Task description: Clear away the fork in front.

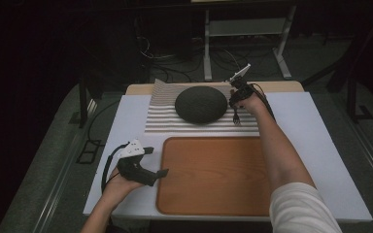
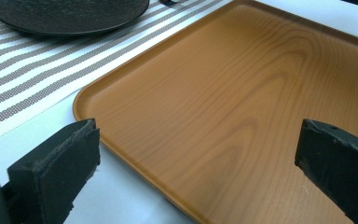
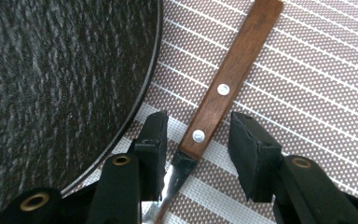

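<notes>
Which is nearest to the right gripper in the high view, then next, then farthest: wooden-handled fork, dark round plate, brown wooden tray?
1. Wooden-handled fork, lying between the right gripper's open jaws on the striped mat.
2. Dark round plate, just to its left.
3. Brown wooden tray, nearer the person.

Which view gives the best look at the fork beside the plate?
The right gripper view: the fork lies close up on the striped mat, wooden handle and rivets clear, between the open right tool. The high view shows it small. The left gripper view looks at the tray.
</notes>
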`<action>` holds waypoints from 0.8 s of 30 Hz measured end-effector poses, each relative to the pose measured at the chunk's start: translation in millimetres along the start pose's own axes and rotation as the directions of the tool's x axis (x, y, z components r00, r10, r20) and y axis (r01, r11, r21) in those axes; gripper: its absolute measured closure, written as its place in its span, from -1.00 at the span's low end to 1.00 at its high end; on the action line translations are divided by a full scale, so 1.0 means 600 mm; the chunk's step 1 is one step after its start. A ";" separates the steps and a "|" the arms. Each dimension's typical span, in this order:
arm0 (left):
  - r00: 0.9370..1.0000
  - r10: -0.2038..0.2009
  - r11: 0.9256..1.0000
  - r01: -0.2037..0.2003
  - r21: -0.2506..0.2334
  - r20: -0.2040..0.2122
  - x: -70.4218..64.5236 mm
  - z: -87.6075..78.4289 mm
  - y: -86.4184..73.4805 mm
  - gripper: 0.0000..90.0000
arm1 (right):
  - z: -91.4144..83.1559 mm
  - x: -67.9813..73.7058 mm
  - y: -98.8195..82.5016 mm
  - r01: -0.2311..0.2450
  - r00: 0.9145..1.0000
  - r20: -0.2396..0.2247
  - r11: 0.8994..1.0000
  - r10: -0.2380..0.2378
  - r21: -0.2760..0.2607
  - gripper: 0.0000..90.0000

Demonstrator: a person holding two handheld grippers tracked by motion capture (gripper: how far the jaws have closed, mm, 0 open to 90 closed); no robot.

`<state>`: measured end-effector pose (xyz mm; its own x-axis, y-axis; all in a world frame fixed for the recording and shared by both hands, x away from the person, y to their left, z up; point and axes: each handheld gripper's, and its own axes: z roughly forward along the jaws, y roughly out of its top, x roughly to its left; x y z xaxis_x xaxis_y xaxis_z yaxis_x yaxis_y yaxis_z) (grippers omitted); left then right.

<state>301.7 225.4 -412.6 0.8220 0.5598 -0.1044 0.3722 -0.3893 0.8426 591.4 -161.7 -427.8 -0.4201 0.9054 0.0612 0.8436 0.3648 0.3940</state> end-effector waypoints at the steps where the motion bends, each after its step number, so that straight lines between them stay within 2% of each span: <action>1: 1.000 0.001 1.000 -0.001 -0.001 0.000 0.000 0.000 0.000 -1.00 | 0.002 0.001 0.001 0.006 1.000 0.003 1.000 -0.006 0.006 0.29; 3: 1.000 0.001 1.000 -0.001 -0.001 0.000 0.000 0.000 0.000 -1.00 | 0.002 0.004 0.003 0.017 1.000 0.021 1.000 -0.018 0.017 0.34; 12: 1.000 0.003 1.000 -0.003 -0.002 -0.001 0.000 -0.001 0.000 -1.00 | -0.001 -0.001 0.003 0.013 1.000 0.021 0.999 -0.013 0.039 0.56; 24: 1.000 0.003 1.000 -0.003 -0.001 -0.001 0.000 -0.001 0.000 -1.00 | -0.001 0.000 0.002 0.023 0.999 0.031 0.999 -0.024 0.042 0.70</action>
<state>301.4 225.7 -412.3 0.8228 0.5592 -0.1016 0.3694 -0.3904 0.8433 592.3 -161.1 -426.7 -0.4294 0.9028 0.0229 0.8472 0.3939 0.3564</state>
